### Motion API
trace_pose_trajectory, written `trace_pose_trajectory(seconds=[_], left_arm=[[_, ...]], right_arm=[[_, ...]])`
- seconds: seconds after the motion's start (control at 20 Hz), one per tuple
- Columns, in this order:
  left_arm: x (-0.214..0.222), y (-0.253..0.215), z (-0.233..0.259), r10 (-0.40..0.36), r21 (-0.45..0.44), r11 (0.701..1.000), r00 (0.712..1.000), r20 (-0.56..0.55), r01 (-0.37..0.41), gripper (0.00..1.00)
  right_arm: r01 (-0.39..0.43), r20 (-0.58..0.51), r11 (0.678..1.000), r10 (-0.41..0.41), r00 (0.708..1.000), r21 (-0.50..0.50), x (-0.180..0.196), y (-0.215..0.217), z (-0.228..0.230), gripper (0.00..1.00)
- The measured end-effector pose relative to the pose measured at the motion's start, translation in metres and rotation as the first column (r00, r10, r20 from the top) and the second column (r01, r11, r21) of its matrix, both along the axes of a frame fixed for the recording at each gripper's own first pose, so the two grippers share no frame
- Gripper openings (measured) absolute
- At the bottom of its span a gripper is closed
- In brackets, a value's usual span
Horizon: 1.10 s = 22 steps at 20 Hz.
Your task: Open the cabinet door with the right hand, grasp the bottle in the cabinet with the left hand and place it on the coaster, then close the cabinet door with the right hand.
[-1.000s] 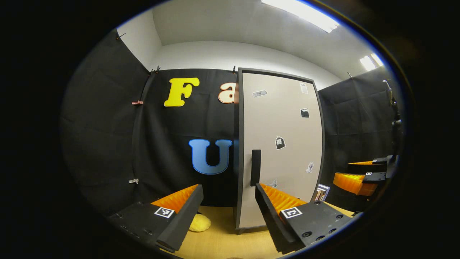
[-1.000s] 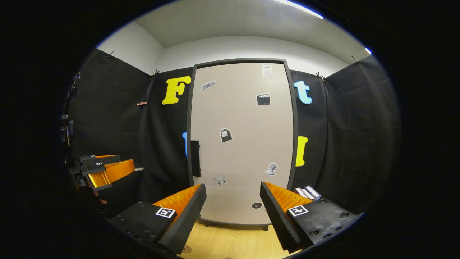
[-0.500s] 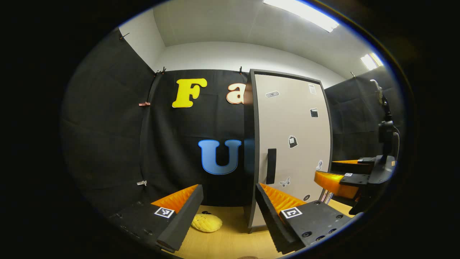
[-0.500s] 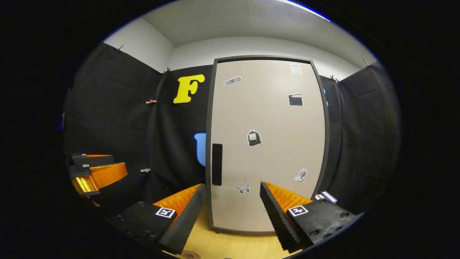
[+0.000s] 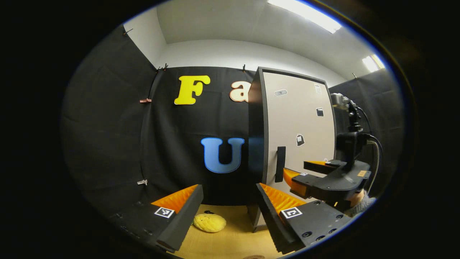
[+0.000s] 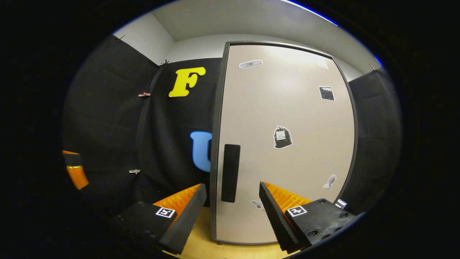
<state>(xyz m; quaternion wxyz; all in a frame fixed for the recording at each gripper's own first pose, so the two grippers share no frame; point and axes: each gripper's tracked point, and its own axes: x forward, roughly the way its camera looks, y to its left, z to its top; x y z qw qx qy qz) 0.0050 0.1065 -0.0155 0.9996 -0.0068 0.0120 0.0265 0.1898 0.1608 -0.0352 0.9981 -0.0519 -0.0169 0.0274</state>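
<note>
The right gripper is wide open, holding nothing – line it up so its fingers slip around the black door handle, then squeeze.

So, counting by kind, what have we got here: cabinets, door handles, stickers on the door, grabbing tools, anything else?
Cabinet: 1
Door handle: 1
Stickers I can make out on the door: 6, one of them half hidden
Grabbing tools, left gripper and right gripper, fingers apart on both: 2
Yellow lumpy thing: 1
Total: 11
</note>
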Motion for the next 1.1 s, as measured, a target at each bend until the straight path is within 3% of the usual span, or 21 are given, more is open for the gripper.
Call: trace_pose_trajectory(seconds=[0.2, 0.55, 0.7, 0.85, 0.9, 0.95, 1.05, 1.1], left_arm=[[-0.004, 0.005, -0.005, -0.029, -0.028, 0.999, 1.000, -0.002, 0.029, 0.92], [-0.010, 0.024, -0.004, -0.007, -0.020, 1.000, 1.000, 0.006, 0.007, 0.93], [-0.012, 0.029, -0.007, -0.005, -0.023, 1.000, 1.000, 0.001, 0.005, 0.93], [-0.011, 0.035, -0.009, 0.003, -0.033, 0.999, 1.000, -0.002, -0.003, 0.93], [-0.010, 0.036, -0.010, 0.004, -0.039, 0.999, 1.000, -0.001, -0.004, 0.92], [-0.011, 0.039, -0.011, 0.005, -0.048, 0.999, 1.000, -0.001, -0.005, 0.92], [-0.014, 0.042, -0.013, 0.005, -0.061, 0.998, 1.000, -0.006, -0.006, 0.93], [-0.016, 0.046, -0.014, 0.012, -0.060, 0.998, 1.000, -0.006, -0.012, 0.93]], right_arm=[[0.066, 0.018, 0.998, -0.066, 0.998, 0.009, 0.036, 0.004, -0.001, 0.95], [0.131, 0.006, 0.990, -0.131, 0.991, 0.060, 0.080, 0.001, -0.013, 0.86], [0.180, 0.009, 0.981, -0.181, 0.984, 0.070, 0.087, -0.011, -0.013, 0.66], [0.152, 0.023, 0.985, -0.154, 0.988, 0.085, 0.091, -0.003, -0.011, 0.59], [0.173, 0.025, 0.981, -0.175, 0.984, 0.083, 0.076, -0.002, -0.009, 0.48], [0.184, 0.033, 0.981, -0.187, 0.982, 0.066, 0.086, -0.005, -0.009, 0.37], [0.203, 0.037, 0.978, -0.205, 0.978, 0.055, 0.084, -0.005, -0.009, 0.37], [0.202, 0.022, 0.977, -0.204, 0.979, 0.068, 0.085, -0.005, -0.011, 0.31]])
